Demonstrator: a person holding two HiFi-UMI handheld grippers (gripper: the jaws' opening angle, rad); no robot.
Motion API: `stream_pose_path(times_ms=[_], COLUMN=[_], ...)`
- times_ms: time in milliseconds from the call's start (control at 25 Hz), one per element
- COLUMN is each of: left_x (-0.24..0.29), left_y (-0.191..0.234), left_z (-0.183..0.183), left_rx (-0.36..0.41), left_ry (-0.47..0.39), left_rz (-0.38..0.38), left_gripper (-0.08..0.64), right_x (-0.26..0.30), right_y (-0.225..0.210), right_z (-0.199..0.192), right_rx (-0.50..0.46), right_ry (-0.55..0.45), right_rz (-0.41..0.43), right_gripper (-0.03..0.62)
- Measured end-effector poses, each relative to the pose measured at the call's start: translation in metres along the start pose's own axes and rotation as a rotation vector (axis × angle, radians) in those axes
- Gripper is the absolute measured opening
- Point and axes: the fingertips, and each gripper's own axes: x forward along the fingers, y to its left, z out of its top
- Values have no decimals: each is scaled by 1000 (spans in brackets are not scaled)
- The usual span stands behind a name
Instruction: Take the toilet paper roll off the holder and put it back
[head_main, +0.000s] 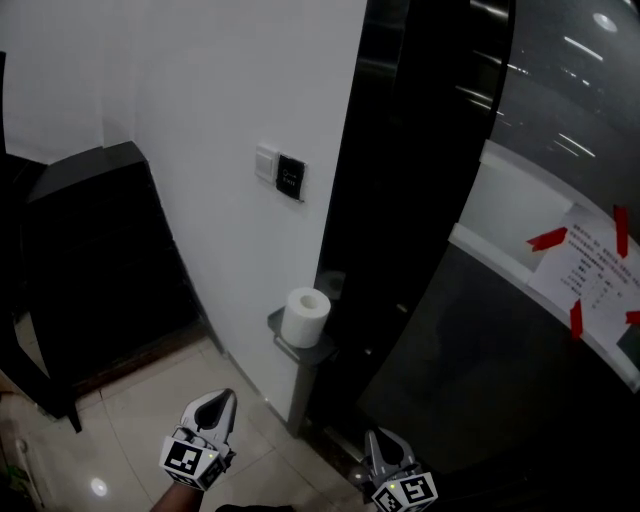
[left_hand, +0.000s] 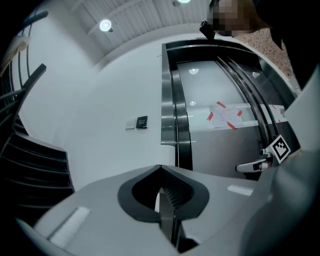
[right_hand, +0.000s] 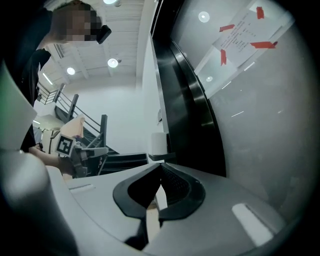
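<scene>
Head view: you stood facing a white wall (head_main: 180, 120) with the toilet paper roll (head_main: 305, 317) upright on its holder (head_main: 322, 355), a small grey ledge fixed where the wall met a dark, glossy door frame (head_main: 400, 200). A switch plate (head_main: 290, 178) sat on the wall above the roll, and a paper notice (head_main: 590, 270) taped at its corners in red hung on the curved glass panel (head_main: 540, 110) to your right.

Your left hand-held gripper (head_main: 222, 398) hung low over the tiled floor (head_main: 130, 420), short of the holder and to its left, its jaws pressed together with nothing between them. Your right hand-held gripper (head_main: 383, 440) sat low beside the door frame, below and to the right of the roll; its own view showed its jaws likewise closed and empty, with the roll (right_hand: 159, 142) ahead and well apart from the tips.

The roll was untouched on the holder, so the job appeared to be at its approach stage, the lift-off not yet begun. By this reading, your next move called for opening one hand-held gripper wide enough to take the roll across its sides, bringing it level with the roll's middle, and closing gently, since soft paper crushes easily. Whether a spindle or peg held the roll from inside could not be made out, so a straight upward lift looked the safer choice.
</scene>
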Motion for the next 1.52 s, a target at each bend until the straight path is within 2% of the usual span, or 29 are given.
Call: stream_pose_path(times_ms=[320,640,760,920,1400,1520], left_x=[37,65,70,79,92,96], left_y=[-3,21,23,25,25,22], left_z=[-7,8,10,2,-18,-13], left_rx=[-12,-27,-44,-32,-31,-48], left_ry=[16,-18,-7,20,64,63], left_rz=[-91,-151,-185,-248,-299,-307], left_gripper=[2,2,2,2,2,2], right_x=[19,41,43,51,54,54], right_y=[-23,-12,-17,-9,-5,-4], right_z=[5,18,16,14,10,14], right_rx=[4,-3,13,2,-17,-29], right_ry=[-2,-45,-44,-40,-11,-13], right_rz=[-47,-100,-141,-145,-170,-169], right_gripper=[14,14,14,14,14,14])
